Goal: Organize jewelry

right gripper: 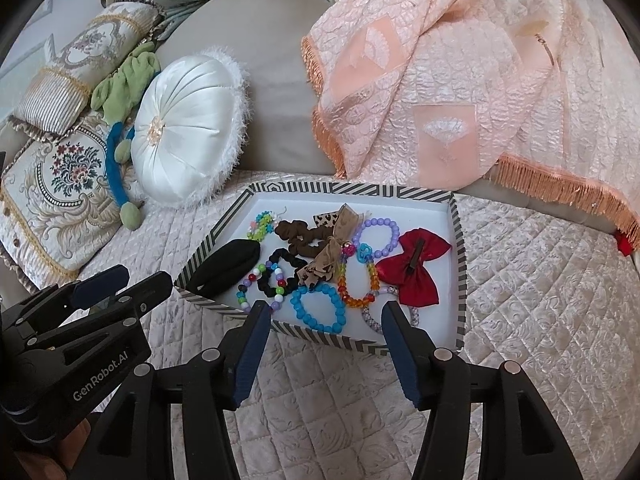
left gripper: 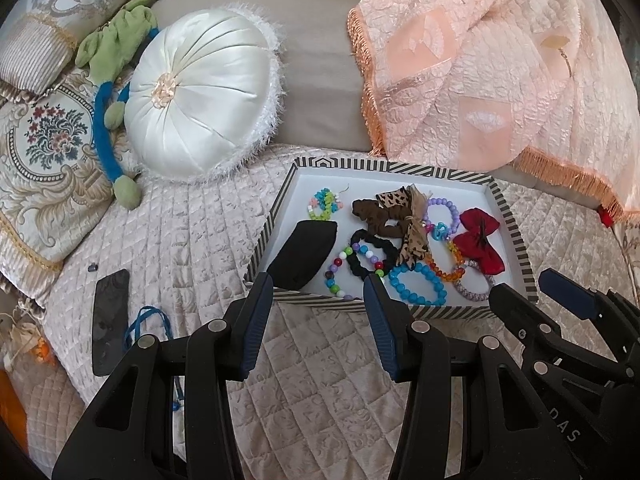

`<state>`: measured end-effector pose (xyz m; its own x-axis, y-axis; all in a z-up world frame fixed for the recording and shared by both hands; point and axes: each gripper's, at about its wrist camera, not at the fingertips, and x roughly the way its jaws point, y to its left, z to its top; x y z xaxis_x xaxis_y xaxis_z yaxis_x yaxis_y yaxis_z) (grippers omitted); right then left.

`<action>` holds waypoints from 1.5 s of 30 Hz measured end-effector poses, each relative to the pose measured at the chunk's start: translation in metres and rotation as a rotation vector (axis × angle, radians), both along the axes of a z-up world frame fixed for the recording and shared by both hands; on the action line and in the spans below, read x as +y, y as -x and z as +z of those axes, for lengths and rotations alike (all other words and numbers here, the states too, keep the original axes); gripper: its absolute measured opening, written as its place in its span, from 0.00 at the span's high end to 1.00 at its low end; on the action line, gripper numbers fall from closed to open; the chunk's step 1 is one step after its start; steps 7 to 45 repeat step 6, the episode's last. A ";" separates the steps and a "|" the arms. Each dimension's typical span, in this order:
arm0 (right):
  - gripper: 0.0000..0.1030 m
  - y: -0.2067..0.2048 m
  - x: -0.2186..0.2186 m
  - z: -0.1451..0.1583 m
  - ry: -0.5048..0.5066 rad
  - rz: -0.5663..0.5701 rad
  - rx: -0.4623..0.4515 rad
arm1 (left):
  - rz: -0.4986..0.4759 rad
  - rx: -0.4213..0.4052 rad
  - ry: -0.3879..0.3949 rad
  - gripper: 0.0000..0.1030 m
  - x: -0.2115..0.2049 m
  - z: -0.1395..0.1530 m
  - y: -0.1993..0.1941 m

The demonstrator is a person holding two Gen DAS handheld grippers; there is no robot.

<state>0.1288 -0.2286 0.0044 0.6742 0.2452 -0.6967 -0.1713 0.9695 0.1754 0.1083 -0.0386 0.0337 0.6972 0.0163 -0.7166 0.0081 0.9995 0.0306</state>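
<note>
Two tongs hang empty at the tray's (right gripper: pixel 460 240) near rim, low in both frames. The right tongs (right gripper: pixel 324 314), spreading wider, frame the blue bead bracelet (right gripper: pixel 318 307) lying flat just ahead. The left tongs (left gripper: pixel 318 286) stand spread, nearer the black pouch (left gripper: pixel 304 254).

My left gripper (left gripper: pixel 318 284) hangs open and empty just short of the striped tray (left gripper: pixel 516 236), blue bead bracelet (left gripper: pixel 418 282) and red bow (left gripper: pixel 480 244) lying inside.
</note>
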 end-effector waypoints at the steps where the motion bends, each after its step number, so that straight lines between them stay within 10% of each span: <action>1: 0.46 0.000 -0.001 0.000 -0.002 0.000 0.001 | -0.002 -0.004 0.001 0.55 0.001 0.000 0.000; 45: 0.46 0.003 -0.008 -0.001 -0.009 -0.006 0.000 | -0.013 0.000 -0.004 0.55 -0.001 -0.002 0.001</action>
